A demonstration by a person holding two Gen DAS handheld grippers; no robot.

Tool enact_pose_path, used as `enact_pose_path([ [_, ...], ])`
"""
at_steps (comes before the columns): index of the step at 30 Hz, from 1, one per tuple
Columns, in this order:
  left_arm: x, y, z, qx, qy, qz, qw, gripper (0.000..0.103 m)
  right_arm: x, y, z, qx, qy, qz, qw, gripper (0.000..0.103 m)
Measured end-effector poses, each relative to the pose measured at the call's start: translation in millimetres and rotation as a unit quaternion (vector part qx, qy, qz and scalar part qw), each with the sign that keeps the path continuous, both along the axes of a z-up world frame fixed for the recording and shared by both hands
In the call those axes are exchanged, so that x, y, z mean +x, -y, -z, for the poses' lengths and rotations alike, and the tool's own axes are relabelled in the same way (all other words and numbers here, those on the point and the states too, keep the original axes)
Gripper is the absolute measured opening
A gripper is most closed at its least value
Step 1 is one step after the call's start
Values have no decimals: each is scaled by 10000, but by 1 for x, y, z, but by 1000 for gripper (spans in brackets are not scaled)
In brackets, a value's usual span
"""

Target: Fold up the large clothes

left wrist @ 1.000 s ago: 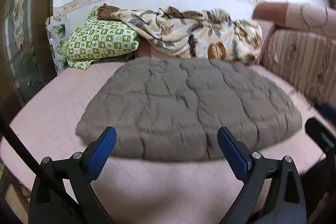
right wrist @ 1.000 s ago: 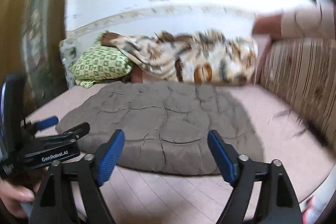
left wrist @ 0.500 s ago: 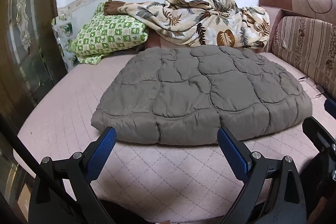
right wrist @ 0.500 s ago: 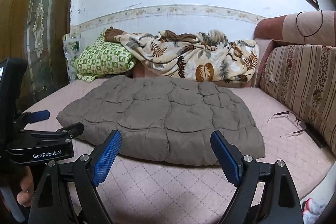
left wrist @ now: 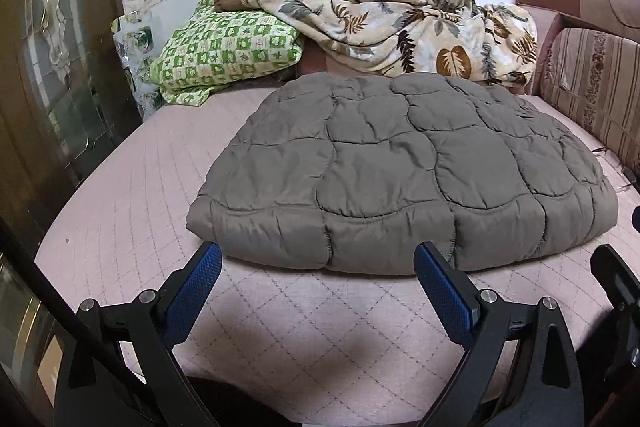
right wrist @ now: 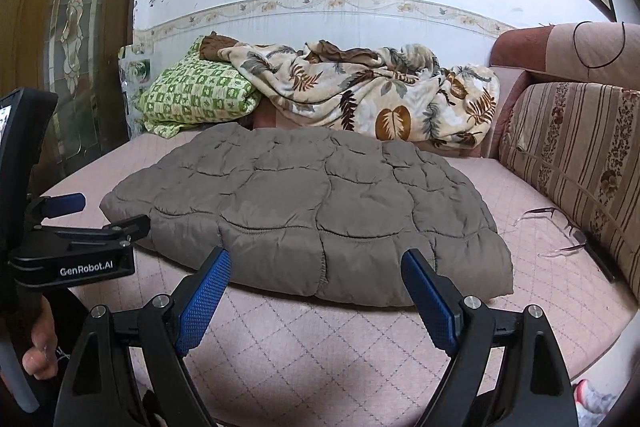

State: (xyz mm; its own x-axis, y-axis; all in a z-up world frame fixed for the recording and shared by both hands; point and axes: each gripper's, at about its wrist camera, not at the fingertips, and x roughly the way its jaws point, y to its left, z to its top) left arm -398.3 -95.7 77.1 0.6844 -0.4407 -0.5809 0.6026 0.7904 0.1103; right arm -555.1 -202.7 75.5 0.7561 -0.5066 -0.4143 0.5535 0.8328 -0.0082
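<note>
A grey-brown quilted garment (left wrist: 404,167) lies folded and flat on the pink bed (left wrist: 132,195); it also shows in the right wrist view (right wrist: 312,211). My left gripper (left wrist: 318,259) is open and empty, its blue pads just in front of the garment's near edge. My right gripper (right wrist: 316,267) is open and empty, also just short of the near edge, toward its right half. The left gripper also shows at the left of the right wrist view (right wrist: 80,227).
A green checked pillow (left wrist: 228,47) and a leaf-print blanket (left wrist: 400,27) lie at the bed's far end against the wall. A striped sofa back (right wrist: 576,163) runs along the right side. Eyeglasses (right wrist: 560,231) lie on the bed by it. A wooden door (left wrist: 52,87) stands left.
Both grippers have moved in closer to the garment's near edge and the views have steadied. Both stay open. The garment has not moved.
</note>
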Motion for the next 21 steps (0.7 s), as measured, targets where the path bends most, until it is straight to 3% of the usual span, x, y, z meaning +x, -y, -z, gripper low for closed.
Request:
enact_pose_path([
  [21,-1,1,1,86,41,-47,9999,96,-1,4,2,83,-69,32,9999,90],
])
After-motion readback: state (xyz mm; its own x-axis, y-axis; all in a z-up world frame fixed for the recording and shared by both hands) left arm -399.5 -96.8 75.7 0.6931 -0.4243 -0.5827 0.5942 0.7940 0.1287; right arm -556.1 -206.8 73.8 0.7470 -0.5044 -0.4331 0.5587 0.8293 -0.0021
